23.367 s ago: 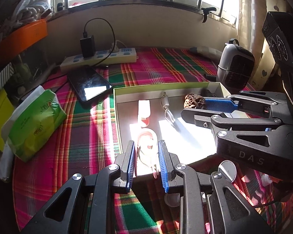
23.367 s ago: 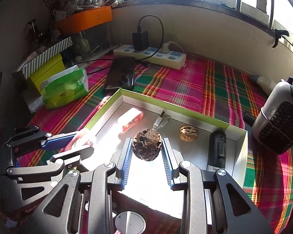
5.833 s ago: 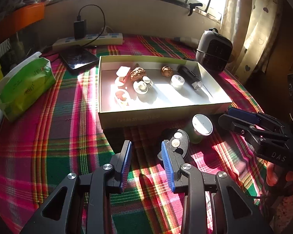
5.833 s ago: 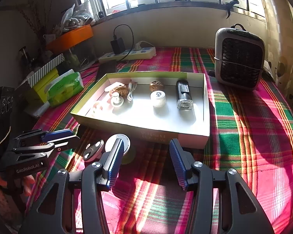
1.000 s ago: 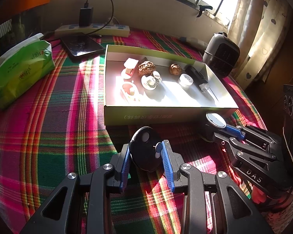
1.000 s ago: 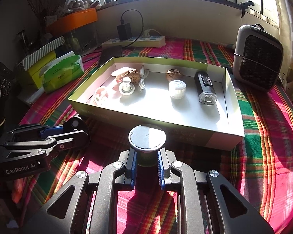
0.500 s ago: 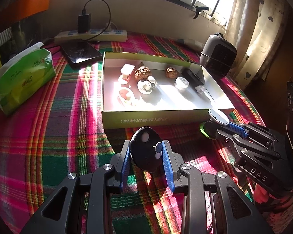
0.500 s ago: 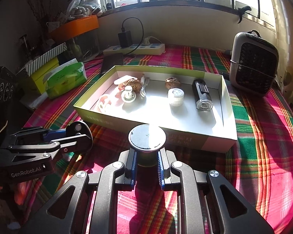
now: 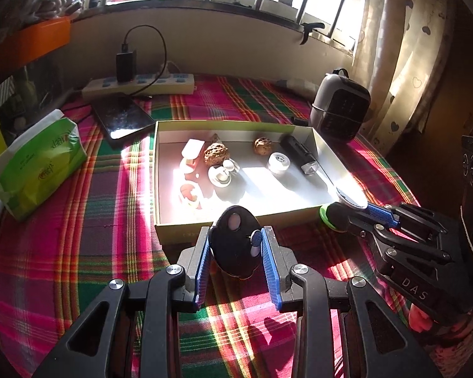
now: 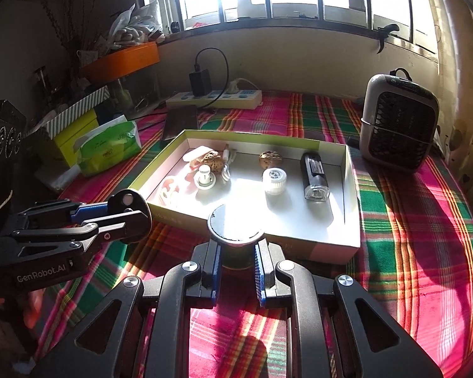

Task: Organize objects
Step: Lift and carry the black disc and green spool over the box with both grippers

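Note:
My left gripper (image 9: 236,252) is shut on a black oval remote (image 9: 235,241) with round buttons, held in the air just before the near wall of the shallow box (image 9: 186,233). My right gripper (image 10: 236,263) is shut on a small green jar with a silver lid (image 10: 235,225), also lifted near the box's front wall (image 10: 328,249). In the left wrist view the jar (image 9: 334,215) and right gripper (image 9: 362,217) sit at the box's near right corner. Inside the box lie two walnuts (image 9: 216,154), a white cap (image 9: 279,162), a black torch (image 9: 301,152) and pink-white pieces.
A green tissue pack (image 9: 37,163), a phone (image 9: 121,119) and a power strip (image 9: 138,83) lie left and behind the box. A small grey heater (image 10: 399,123) stands at the right. Plaid cloth (image 10: 410,236) covers the table. Boxes (image 10: 75,129) crowd the left edge.
Both grippers have risen with their loads. The box now looks smaller and farther, and the remote and jar stand level with its near wall.

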`<state>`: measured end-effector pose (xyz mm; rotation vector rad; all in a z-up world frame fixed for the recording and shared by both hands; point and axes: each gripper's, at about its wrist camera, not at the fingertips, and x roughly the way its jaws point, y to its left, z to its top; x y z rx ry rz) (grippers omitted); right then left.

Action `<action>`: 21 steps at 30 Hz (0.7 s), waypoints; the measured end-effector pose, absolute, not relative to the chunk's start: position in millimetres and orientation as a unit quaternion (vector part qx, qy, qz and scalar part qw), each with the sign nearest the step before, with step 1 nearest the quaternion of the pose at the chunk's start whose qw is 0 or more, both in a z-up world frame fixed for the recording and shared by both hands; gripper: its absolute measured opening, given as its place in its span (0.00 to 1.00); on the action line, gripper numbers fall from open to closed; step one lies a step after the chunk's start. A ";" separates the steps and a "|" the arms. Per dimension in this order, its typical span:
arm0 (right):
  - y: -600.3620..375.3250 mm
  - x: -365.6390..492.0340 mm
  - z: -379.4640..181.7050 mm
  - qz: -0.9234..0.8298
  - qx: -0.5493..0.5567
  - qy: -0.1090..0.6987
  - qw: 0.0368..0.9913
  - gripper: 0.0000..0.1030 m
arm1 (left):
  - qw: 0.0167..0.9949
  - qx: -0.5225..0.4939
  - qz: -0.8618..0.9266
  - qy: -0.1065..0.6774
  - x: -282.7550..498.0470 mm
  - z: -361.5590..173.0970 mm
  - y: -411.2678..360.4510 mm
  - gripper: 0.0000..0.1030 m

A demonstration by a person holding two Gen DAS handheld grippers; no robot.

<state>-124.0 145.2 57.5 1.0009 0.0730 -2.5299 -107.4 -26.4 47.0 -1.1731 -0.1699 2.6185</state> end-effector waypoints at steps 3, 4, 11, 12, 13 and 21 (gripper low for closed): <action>147.1 -129.5 60.6 -0.910 0.358 0.026 0.207 0.18 | 0.133 -0.401 0.905 -0.054 -115.1 51.2 -20.2 0.28; 148.2 -131.4 61.8 -0.911 0.356 0.025 0.207 0.18 | 0.135 -0.400 0.905 -0.054 -116.6 52.4 -20.3 0.28; 151.6 -149.6 63.7 -0.911 0.358 0.024 0.204 0.18 | 0.137 -0.399 0.905 -0.049 -138.3 55.8 -9.0 0.28; 152.2 -151.8 63.1 -0.911 0.359 0.023 0.203 0.18 | 0.137 -0.401 0.904 -0.049 -141.4 55.2 -7.9 0.28; 152.8 -154.5 62.7 -0.910 0.360 0.021 0.203 0.18 | 0.139 -0.402 0.904 -0.048 -144.2 54.3 -6.8 0.28; 156.9 -176.1 56.0 -0.906 0.372 0.015 0.201 0.18 | 0.135 -0.410 0.901 -0.044 -164.5 49.4 -0.5 0.28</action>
